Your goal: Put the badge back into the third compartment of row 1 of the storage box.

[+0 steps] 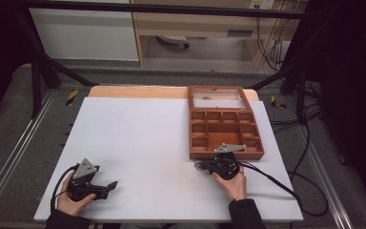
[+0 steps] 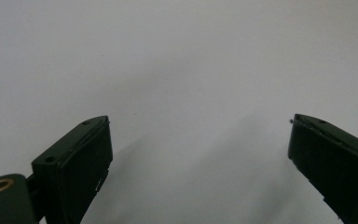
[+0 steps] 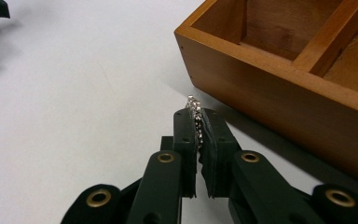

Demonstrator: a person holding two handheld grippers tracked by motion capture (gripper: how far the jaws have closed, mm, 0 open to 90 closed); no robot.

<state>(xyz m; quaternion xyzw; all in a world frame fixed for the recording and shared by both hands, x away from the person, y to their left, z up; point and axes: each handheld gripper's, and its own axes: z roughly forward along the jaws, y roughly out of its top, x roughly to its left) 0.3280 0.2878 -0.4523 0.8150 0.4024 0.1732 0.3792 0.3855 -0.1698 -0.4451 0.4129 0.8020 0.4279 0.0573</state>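
Pinching a fine silver chain (image 3: 196,116) between nearly closed jaws, the right gripper (image 3: 197,122) sits low over the white table (image 1: 138,138), just beside the near wall of the wooden box (image 1: 226,155). Only a thin strip of chain is caught, its tip poking past the jaw ends; it could likely slip out if the hand tilts or jolts, or snag on the box rim at 1 o'clock when lifted across. The left gripper (image 2: 200,154), jaws wide apart and holding nothing, rests at 8 o'clock of the table, well apart. Open room lies from 9 to 12 o'clock; the box blocks 1 to 3 o'clock
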